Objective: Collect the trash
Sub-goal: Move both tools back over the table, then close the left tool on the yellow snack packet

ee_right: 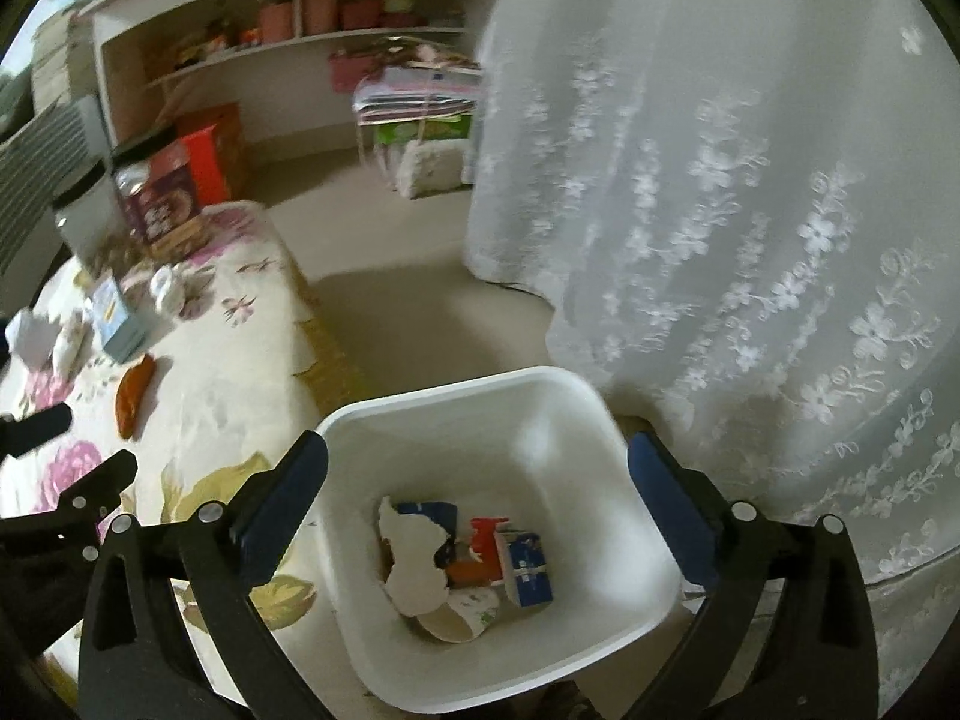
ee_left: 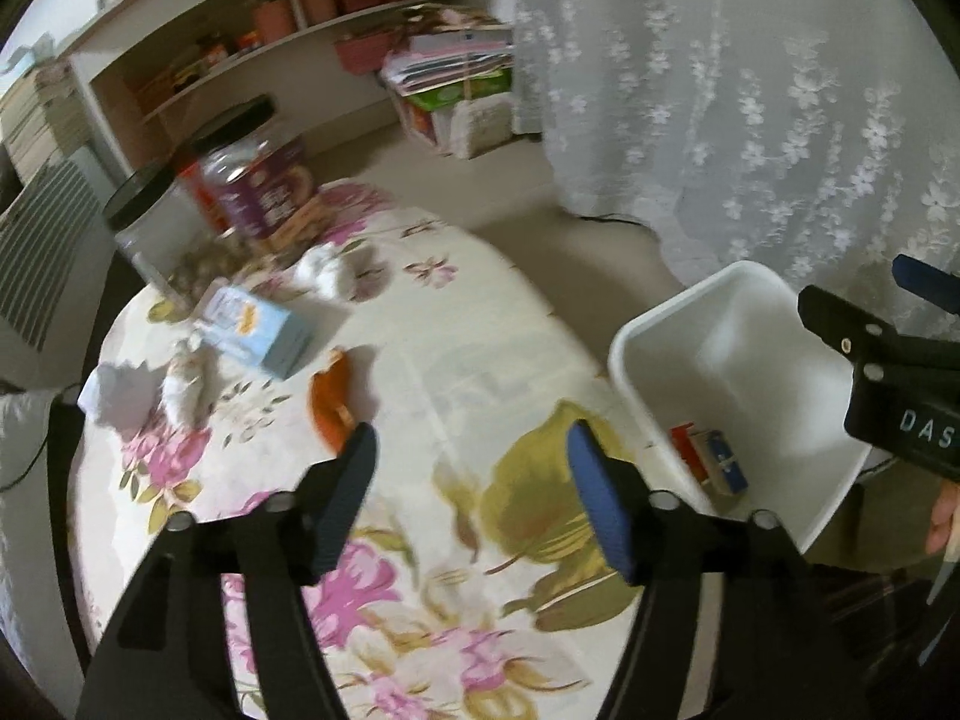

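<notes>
Both hand-held grippers were spread apart, holding nothing. The right one (ee_right: pixel 477 501) hovered over the white bin (ee_right: pixel 456 396). The left (ee_left: pixel 471 480) sat above the table (ee_left: pixel 468 324), near an orange peel (ee_left: pixel 329 405).

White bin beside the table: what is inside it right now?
The white bin holds a torn white card piece, a blue carton, a red scrap and a paper cup. Anything beneath that pile is covered.
</notes>
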Demonstrator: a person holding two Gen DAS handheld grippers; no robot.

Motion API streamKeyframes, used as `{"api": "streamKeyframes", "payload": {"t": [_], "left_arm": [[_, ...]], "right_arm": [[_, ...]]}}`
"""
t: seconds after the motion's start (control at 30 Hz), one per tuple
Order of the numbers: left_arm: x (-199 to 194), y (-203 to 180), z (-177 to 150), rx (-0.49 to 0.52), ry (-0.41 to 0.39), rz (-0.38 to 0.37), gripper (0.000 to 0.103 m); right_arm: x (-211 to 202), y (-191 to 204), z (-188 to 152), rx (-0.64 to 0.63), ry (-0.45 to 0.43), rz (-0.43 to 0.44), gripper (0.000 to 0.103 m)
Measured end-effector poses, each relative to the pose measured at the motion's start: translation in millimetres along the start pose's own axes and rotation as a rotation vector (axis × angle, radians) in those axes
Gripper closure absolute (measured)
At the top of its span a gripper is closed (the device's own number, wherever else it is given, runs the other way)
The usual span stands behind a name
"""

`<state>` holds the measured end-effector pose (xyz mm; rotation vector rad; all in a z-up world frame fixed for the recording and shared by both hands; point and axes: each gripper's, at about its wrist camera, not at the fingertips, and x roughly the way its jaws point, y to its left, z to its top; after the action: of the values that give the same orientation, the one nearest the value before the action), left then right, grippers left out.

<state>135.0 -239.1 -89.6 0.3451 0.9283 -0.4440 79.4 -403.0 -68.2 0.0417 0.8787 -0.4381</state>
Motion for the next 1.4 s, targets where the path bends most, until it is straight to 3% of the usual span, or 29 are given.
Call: {"api": "streamKeyframes", "payload": {"t": [0.27,0.4,0.87,1.17,1.4], "left_arm": [[3,39,-27,-0.070,0.036,0.055,0.031],[-2,62,-43,-0.103,0.044,0.098,0.026],[-7,131,-104,-0.243,0.162,0.232,0.026],[-14,189,-147,-0.420,0.242,0.322,0.026],[-14,226,-178,-0.556,0.307,0.330,0.025]], "right_arm": [[2,34,-1,-0.053,0.004,0.032,0.007],[6,57,-4,-0.076,0.029,0.081,0.007],[4,143,-15,-0.219,0.081,0.216,0.007],[3,187,-18,-0.292,0.092,0.264,0.007],[-2,217,-22,-0.337,0.092,0.289,0.007]]}}
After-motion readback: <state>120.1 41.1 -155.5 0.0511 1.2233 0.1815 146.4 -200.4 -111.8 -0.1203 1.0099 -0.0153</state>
